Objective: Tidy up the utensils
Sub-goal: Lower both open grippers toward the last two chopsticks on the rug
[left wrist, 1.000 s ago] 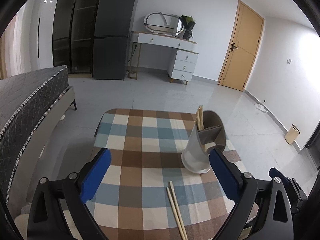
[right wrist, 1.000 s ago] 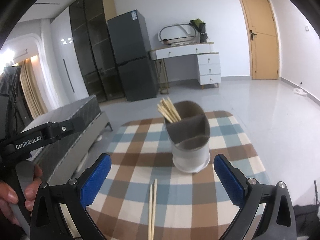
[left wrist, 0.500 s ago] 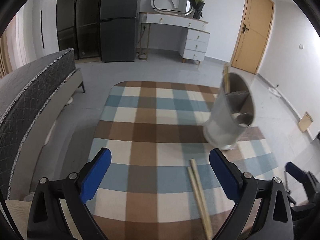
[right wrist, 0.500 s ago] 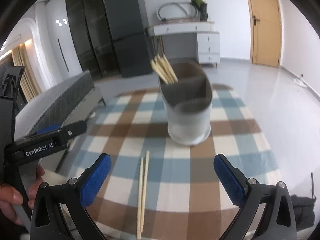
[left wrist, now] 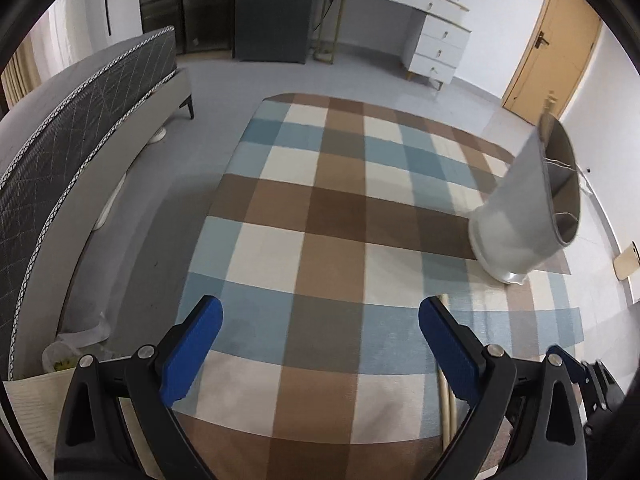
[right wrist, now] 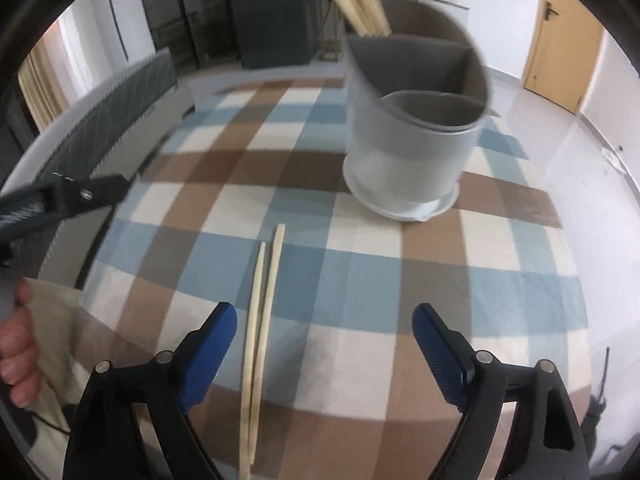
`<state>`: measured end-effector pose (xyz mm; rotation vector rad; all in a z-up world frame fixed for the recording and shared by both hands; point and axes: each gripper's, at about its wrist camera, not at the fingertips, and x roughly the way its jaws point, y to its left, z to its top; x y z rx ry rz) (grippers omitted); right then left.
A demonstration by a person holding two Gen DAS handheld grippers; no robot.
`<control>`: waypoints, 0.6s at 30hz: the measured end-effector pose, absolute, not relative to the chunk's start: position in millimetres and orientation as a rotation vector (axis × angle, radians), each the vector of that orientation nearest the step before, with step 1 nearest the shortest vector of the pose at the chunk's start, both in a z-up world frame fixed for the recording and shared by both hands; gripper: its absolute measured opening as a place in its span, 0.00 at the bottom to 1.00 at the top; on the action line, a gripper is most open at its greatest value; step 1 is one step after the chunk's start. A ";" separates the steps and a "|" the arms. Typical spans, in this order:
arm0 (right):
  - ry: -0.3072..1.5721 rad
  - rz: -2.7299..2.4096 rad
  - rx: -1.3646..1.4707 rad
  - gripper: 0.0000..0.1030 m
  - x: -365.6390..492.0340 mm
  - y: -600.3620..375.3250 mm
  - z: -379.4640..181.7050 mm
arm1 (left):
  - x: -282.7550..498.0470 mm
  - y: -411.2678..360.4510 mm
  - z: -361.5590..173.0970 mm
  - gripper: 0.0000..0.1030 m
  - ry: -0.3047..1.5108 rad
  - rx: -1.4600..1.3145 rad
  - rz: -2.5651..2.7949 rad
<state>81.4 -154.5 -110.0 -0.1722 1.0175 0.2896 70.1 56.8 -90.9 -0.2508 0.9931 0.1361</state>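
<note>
Two loose chopsticks are lying side by side on the checked tablecloth, running from the near edge of the table toward the middle. The right gripper hangs just above them with its blue fingers spread wide; the jaws have just been closing in a bit, and the sticks sit between them, closer to the left finger, but nothing is pinched. The grey holder stands upright on its little white base further back, past the tips of the loose pair, toward the far right part of the table. It's split into compartments, and a bunch of chopsticks sticks out of the back left one.

The left gripper is over the near edge too, jaws wide apart and empty, with only cloth between them. A hand shows at the left edge of the right camera view.
</note>
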 end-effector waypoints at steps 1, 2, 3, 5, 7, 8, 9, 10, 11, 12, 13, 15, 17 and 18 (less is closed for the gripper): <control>1.026 0.299 -0.181 0.85 87.0 -151.1 -113.1 | 70.4 61.1 -92.2 0.93 1.001 -0.263 0.147; 1.033 0.307 -0.188 0.83 91.6 -148.2 -115.9 | 70.8 65.2 -93.9 0.93 1.006 -0.280 0.151; 1.043 0.310 -0.202 0.83 97.6 -144.3 -119.1 | 71.7 69.1 -95.7 0.93 1.015 -0.293 0.162; 1.061 0.317 -0.223 0.80 109.4 -137.4 -124.7 | 72.9 75.3 -97.2 0.93 1.023 -0.310 0.184; 1.082 0.322 -0.235 0.78 120.7 -131.8 -130.3 | 75.8 79.0 -97.6 0.93 1.026 -0.323 0.197; 1.091 0.325 -0.237 0.73 124.8 -129.6 -132.8 | 76.4 80.0 -96.7 0.93 1.026 -0.323 0.202; 1.104 0.326 -0.244 0.68 130.7 -126.1 -136.2 | 77.5 80.5 -96.0 0.93 1.029 -0.325 0.195; 1.110 0.324 -0.253 0.67 135.4 -123.2 -138.8 | 78.6 81.2 -95.1 0.93 1.032 -0.326 0.194; 1.116 0.323 -0.264 0.67 140.3 -119.8 -141.6 | 79.1 82.6 -94.1 0.93 1.031 -0.328 0.194; 1.120 0.324 -0.269 0.65 143.3 -117.7 -143.3 | 79.0 84.6 -93.0 0.93 1.030 -0.333 0.198; 1.126 0.322 -0.279 0.64 146.6 -114.9 -145.5 | 78.4 87.1 -92.3 0.93 1.027 -0.345 0.202; 1.140 0.312 -0.304 0.61 151.2 -110.2 -149.8 | 79.9 91.5 -93.7 0.93 1.036 -0.371 0.201; 1.170 0.298 -0.314 0.58 155.1 -108.7 -155.1 | 80.1 95.4 -96.0 0.93 1.047 -0.397 0.208; 1.165 0.297 -0.297 0.56 156.2 -109.8 -154.1 | 80.1 96.0 -96.3 0.93 1.049 -0.398 0.215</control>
